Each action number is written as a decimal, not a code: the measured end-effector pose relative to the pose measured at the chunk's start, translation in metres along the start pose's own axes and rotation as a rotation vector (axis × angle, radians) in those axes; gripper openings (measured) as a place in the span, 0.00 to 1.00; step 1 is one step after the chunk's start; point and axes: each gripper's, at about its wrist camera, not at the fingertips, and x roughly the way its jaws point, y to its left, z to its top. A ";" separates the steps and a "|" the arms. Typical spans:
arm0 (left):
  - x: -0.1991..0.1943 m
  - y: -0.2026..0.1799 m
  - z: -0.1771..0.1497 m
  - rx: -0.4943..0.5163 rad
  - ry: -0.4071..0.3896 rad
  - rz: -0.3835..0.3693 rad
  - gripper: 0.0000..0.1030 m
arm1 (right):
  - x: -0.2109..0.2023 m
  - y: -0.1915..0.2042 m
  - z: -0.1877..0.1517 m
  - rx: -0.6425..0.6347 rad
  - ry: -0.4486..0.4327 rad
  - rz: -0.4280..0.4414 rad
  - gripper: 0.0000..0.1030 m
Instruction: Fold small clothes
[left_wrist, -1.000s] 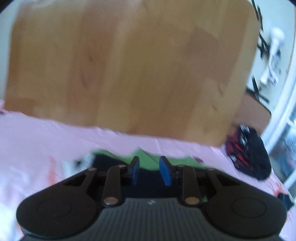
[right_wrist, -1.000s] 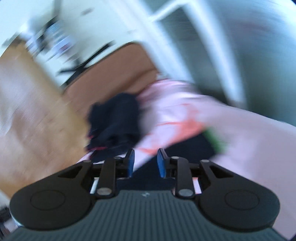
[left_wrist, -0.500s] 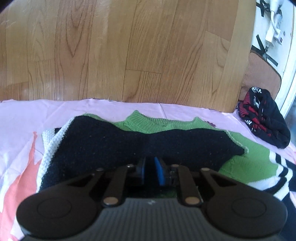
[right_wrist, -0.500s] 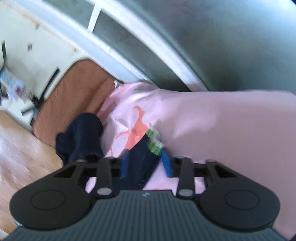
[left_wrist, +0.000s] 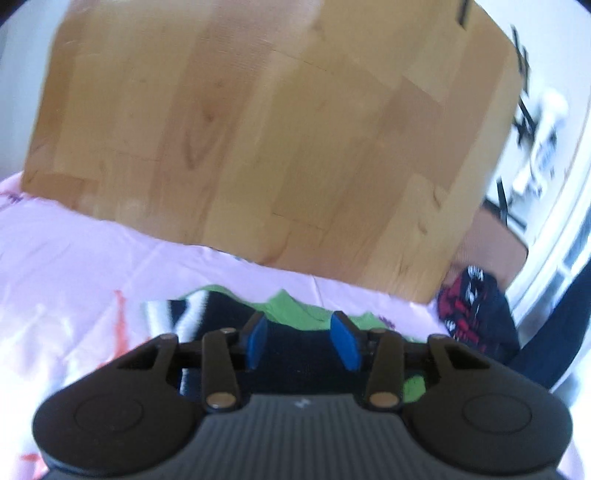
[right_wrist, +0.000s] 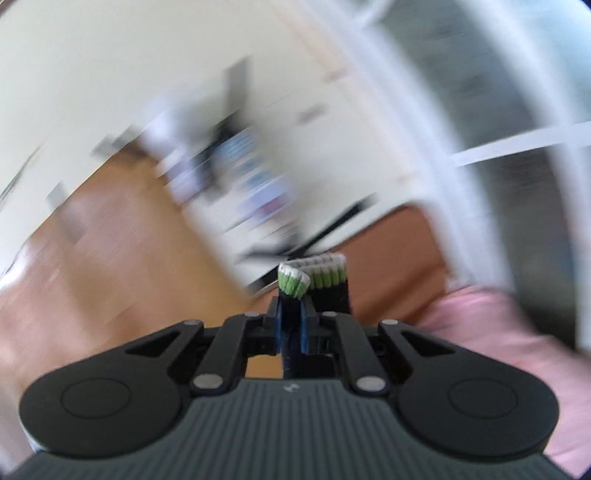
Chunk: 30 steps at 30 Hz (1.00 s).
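Observation:
A small knitted sweater, black with green and white parts, lies on a pink sheet. My left gripper hovers low over its near edge. Its jaws are opening, and the blue pads stand apart with black knit behind them, not pressed. In the blurred right wrist view my right gripper is shut on the sweater's dark sleeve. The green-and-white cuff sticks up past the fingertips, lifted clear of the pink sheet.
A crumpled black-and-red garment lies on the sheet's right corner. Beyond the sheet are a wooden floor, a brown mat and a white wall. A dark band of cloth rises along the right edge.
The left gripper, shut on the black knit half a second ago, has spread its jaws and drawn back. The right gripper closed on the sleeve and swung it up off the sheet.

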 end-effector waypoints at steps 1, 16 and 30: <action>-0.004 0.007 0.000 -0.027 -0.008 -0.005 0.38 | 0.013 0.022 -0.012 -0.029 0.033 0.043 0.12; -0.019 0.076 -0.006 -0.197 -0.011 -0.060 0.38 | 0.105 0.193 -0.206 -0.344 0.640 0.506 0.23; 0.034 0.013 -0.020 0.050 0.121 0.097 0.09 | 0.106 -0.013 -0.159 -0.090 0.686 0.029 0.14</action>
